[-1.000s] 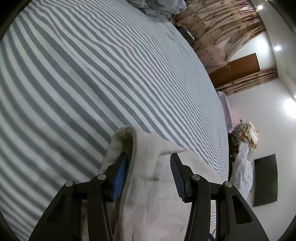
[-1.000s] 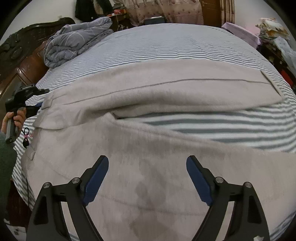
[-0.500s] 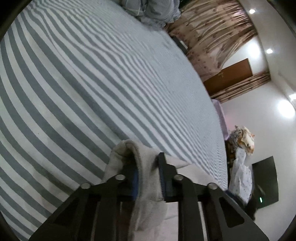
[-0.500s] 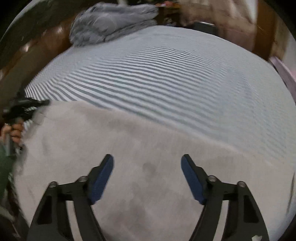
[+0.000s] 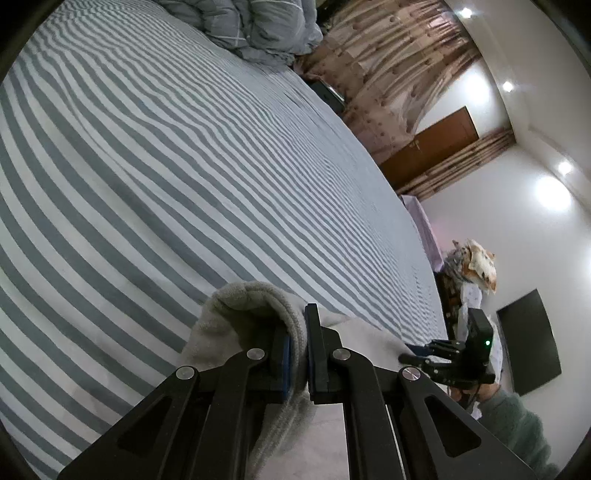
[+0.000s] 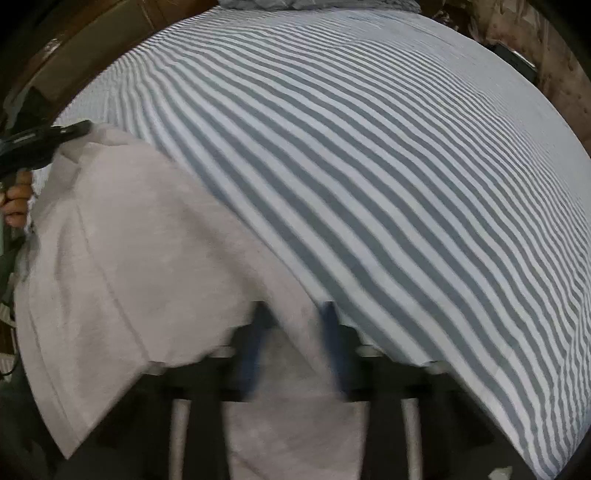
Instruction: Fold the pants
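The pants (image 6: 140, 251) are pale beige fleece and lie on the striped bed. My left gripper (image 5: 300, 354) is shut on a bunched edge of the pants (image 5: 251, 306) and holds it lifted off the sheet. It also shows in the right wrist view (image 6: 48, 138), at the pants' far left corner. My right gripper (image 6: 295, 332) has its blue pads on either side of a fold of the pants, with fabric between them; the frame is blurred. The right gripper also shows in the left wrist view (image 5: 424, 354), at the lower right.
The bed (image 5: 184, 147) has a grey and white striped sheet. A folded grey quilt (image 5: 251, 26) lies at its far end. Curtains (image 5: 388, 81), a brown door (image 5: 436, 144) and a cluttered shelf (image 5: 469, 266) stand beyond the bed. A dark wooden headboard (image 6: 85, 55) is on the left.
My left gripper has closed on the pants' edge and lifted it. My right gripper's pads have narrowed around a fold of the fabric, and the pants have been drawn toward the near edge.
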Tool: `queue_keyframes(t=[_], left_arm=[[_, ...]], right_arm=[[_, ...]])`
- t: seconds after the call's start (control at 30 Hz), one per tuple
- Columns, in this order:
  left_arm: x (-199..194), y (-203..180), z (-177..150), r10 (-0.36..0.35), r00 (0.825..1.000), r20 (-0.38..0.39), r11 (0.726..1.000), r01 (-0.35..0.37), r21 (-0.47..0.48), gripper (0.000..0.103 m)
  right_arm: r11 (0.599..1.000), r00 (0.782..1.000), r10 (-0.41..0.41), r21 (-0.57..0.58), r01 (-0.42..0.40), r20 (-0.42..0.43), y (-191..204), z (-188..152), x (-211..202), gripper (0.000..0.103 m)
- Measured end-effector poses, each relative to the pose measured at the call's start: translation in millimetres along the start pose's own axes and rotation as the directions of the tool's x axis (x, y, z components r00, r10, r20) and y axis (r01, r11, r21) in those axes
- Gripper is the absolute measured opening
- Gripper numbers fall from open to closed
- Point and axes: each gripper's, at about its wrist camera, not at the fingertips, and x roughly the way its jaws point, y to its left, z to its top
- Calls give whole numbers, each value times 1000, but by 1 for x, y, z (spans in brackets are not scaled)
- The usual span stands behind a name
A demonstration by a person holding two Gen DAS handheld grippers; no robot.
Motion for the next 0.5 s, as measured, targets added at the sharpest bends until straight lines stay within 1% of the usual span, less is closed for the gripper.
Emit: queue_keyframes(t=[0.07,0.17,0.3,0.37,0.4,0.43,0.5], left_arm=[[-2,0,2,-8,1000,-10,1000,8,-14,7],[-3,-4,6,-25,997,-67,1000,26,2,7],[2,-3,12,-3,992,-126,1000,4,1,8],[7,3,13,12,986,-164,1000,-13,-3,14],[9,5,12,10,984,-179,1000,-12,-5,15],[13,9,10,8,981,-196,1000,-12,-15,18],[21,14,8,2,974,-225,1000,-7,-23,20]], right_arm=[[1000,1000,-27,-12,27,11,7,-7,-6,15],[999,999,-33,-1,33,30,15,-17,-14,15],[999,999,-37,5,37,29,15,-16,-14,15],[999,999,-41,1,41,21,16,-12,-11,15],[999,999,-35,-1,35,16,21,-13,-10,16],[999,999,-34,-3,34,11,27,-5,-8,16],[1000,1000,-21,5,21,4,22,0,-4,19]])
